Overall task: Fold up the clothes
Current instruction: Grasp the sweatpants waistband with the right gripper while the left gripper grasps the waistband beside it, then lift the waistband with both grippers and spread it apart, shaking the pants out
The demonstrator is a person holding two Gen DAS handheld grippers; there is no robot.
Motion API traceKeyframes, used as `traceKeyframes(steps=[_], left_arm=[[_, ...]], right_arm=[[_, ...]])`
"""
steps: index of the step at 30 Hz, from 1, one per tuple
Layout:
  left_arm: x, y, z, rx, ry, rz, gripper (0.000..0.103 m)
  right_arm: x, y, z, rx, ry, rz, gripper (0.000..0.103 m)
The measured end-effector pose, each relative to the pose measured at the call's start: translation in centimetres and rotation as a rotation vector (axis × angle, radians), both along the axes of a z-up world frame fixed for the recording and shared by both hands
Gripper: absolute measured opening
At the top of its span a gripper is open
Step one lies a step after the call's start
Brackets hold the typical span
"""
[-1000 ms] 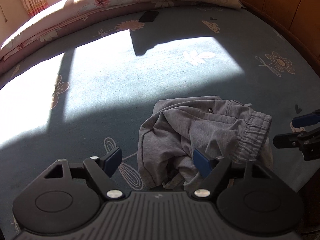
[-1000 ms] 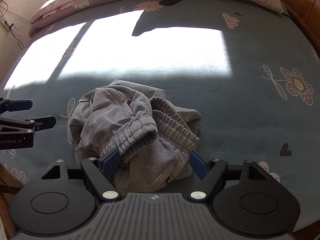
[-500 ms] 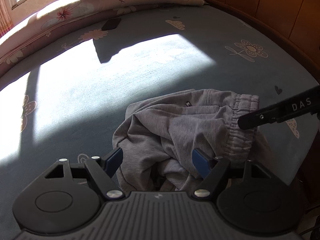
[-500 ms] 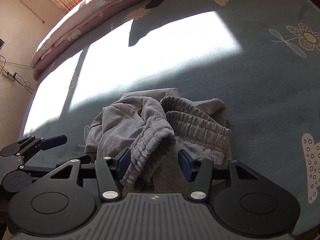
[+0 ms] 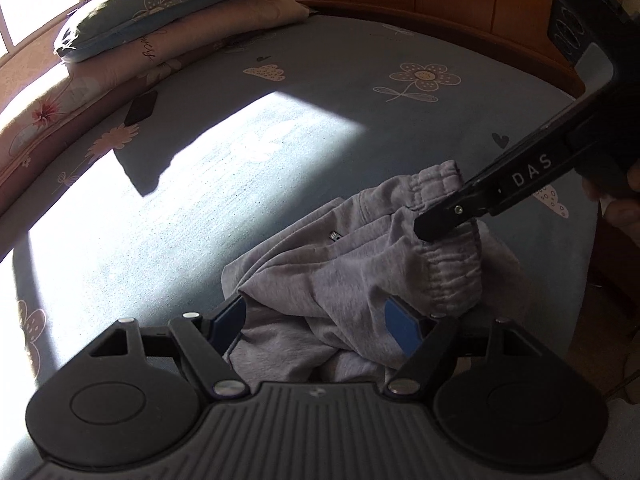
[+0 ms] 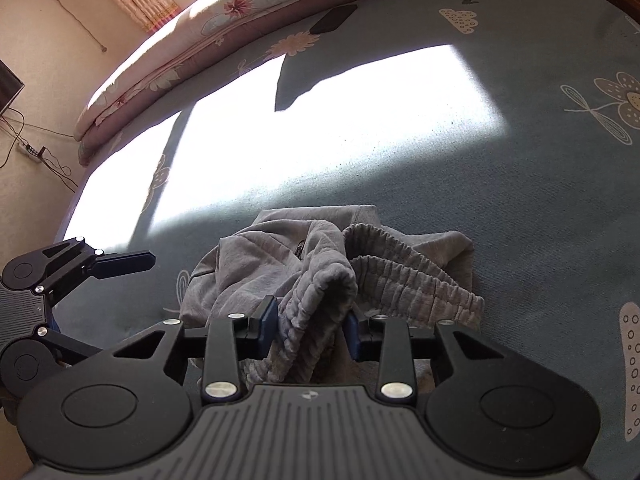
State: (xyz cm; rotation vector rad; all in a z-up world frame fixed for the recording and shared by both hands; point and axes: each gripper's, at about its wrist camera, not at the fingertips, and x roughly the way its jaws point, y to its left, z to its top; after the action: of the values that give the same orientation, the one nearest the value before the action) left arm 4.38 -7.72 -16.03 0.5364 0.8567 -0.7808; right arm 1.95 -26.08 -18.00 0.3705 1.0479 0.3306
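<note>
Right gripper (image 6: 308,326): one, jaws clamped on a bunched fold of the ribbed waistband; "DAS" reads along its finger in the left wrist view.
Left gripper (image 5: 314,320): one, jaws apart, blue pads either side of loose grey cloth, not pinching it.
Sweatpants (image 6: 320,264): one grey pair, crumpled in a heap near the bed's near edge, the elastic waistband partly lifted.
Bed sheet (image 6: 520,200): one, blue-grey, printed with flowers, clouds and hearts; a bright sun patch crosses its middle.
Phone (image 5: 141,108): one dark slab at the far edge.
Pillows (image 5: 160,12): two stacked at the far corner; script on the lower one is unreadable.
Folded quilt (image 6: 180,60): one, floral, along the far edge.
</note>
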Motion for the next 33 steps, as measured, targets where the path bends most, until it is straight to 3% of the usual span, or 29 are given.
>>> traceKeyframes(steps=[6,14,18,26,28,29,33], left_arm=[[-0.5,-1.7,0.6,0.107,-0.056,-0.356,0.078],[0.8,-2.9,2.2,0.209,-0.138,-0.732,0.078],[0.4,-3.1,2.1,0.289,-0.205,-0.965,0.078],[-2.7,-1.7,0.0,0.420,-0.363,-1.423,0.078],[-3.2,-1.7,-0.6,0.428,-0.375,-1.478,0.078],[-3.5,-1.8,-0.9,0.429,-0.373,-1.492,0.075],[-3.6,-2.0,-2.2,0.455,-0.338,-1.452,0.032]], right_arm=[[0.3,1.0,1.2,-0.005,-0.037,0.086,0.026],[-0.1,3.8,3.9,-0.052,-0.137,0.284,0.026],[-0.6,5.5,4.3,-0.077,-0.179,0.411,0.025],[-1.9,7.6,4.1,-0.086,-0.200,0.585,0.025],[-1.9,7.9,4.0,-0.093,-0.202,0.600,0.025],[-2.0,7.9,4.0,-0.097,-0.203,0.606,0.025],[-1.8,7.7,4.0,-0.093,-0.198,0.591,0.028]])
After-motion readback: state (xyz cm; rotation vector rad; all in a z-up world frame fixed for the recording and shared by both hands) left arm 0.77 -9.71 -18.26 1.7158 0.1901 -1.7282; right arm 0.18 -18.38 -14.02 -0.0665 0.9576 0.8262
